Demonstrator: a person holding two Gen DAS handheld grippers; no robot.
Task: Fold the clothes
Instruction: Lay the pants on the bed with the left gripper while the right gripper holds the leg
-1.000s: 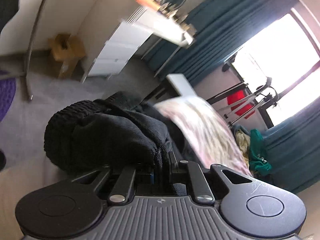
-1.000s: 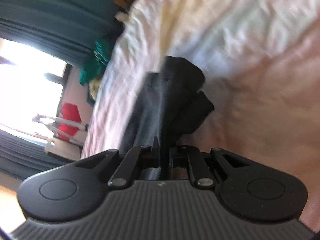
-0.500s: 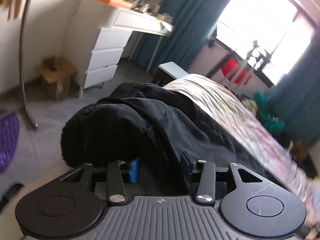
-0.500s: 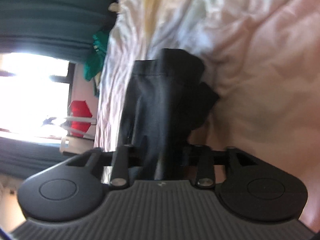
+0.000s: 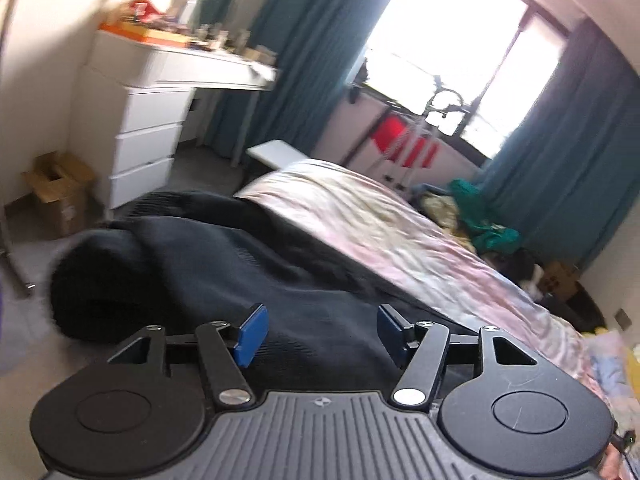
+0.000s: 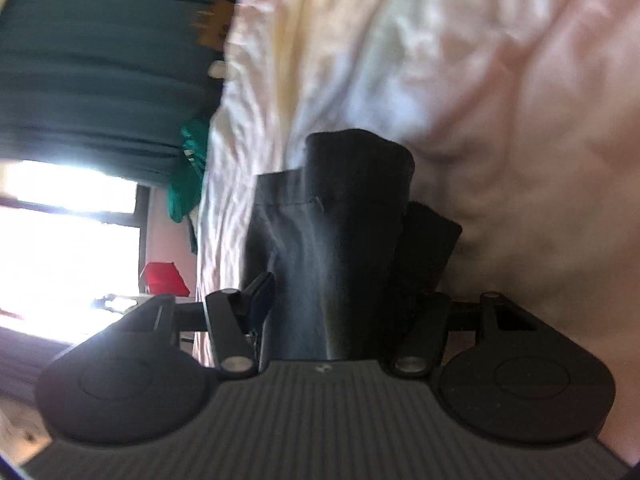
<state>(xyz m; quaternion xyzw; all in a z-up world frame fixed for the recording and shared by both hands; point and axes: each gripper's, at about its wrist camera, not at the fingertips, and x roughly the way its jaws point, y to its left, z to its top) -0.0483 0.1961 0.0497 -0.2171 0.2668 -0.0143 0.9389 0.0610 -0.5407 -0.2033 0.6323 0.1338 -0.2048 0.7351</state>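
Note:
A black garment (image 5: 224, 264) lies spread along the near edge of the bed (image 5: 400, 232), its thick end bunched at the left. My left gripper (image 5: 318, 330) is open just above it, blue pads apart, holding nothing. In the right wrist view the same black garment (image 6: 340, 220) lies on the pale pink bedsheet (image 6: 500, 80), with a hemmed edge at the far end. My right gripper (image 6: 340, 312) is open with the cloth lying between its spread fingers.
A white drawer unit and desk (image 5: 148, 128) stand at the left wall beside a cardboard box (image 5: 56, 192). Teal curtains (image 5: 560, 152) frame a bright window. A drying rack with red cloth (image 5: 404, 140) and a pile of green clothes (image 5: 484, 220) sit beyond the bed.
Both grippers have opened and let go of the black garment, which has dropped flat on the bed. The left gripper's view has swung level toward the window.

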